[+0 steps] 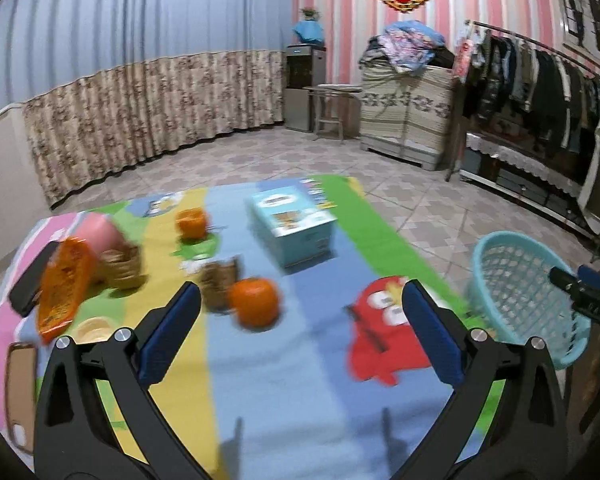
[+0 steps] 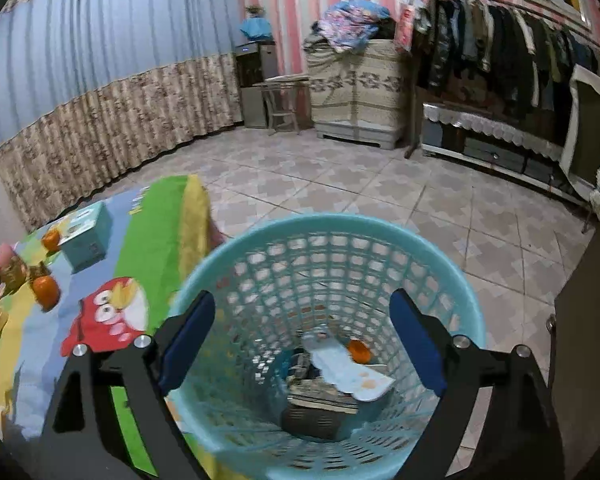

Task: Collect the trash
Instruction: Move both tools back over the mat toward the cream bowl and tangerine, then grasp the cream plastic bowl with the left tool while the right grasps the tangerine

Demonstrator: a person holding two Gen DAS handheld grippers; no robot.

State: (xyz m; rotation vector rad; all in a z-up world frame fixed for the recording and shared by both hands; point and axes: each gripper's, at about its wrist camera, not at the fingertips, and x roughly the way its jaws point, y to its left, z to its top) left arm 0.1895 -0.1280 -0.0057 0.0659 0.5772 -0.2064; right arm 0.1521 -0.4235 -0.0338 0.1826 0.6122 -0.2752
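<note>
The right tool (image 2: pixel 302 344) hangs over the mouth of the turquoise basket (image 2: pixel 440 258) with its jaws spread wide and nothing between them; paper scraps, a dark wad and a small orange piece already lie at the bottom. The left tool (image 1: pixel 300 330) is just as wide open and empty, poised above the counter (image 1: pixel 284 400) with its bright cartoon cloth, pointing at the nearest clutter.

The step in hand looks like fetching the next piece of rubbish with the left tool. To do it well, I would pick the crumpled brown wrapper (image 1: pixel 219 285) beside the near orange (image 1: pixel 255 302) — the two touch or nearly so, so come in from the wrapper's free side and close only on the paper, not the fruit. The orange snack packet (image 1: pixel 62 288) at the left edge (it leans against a dark flat object) is a flatter grab; pinch an edge.

Count, as far as the blur allows: two oranges, one blue tissue box (image 1: pixel 294 226), one pink cup (image 1: pixel 98 232), one snack packet, two brown crumpled bits, one small pale cup (image 1: pixel 96 328), one basket.
</note>
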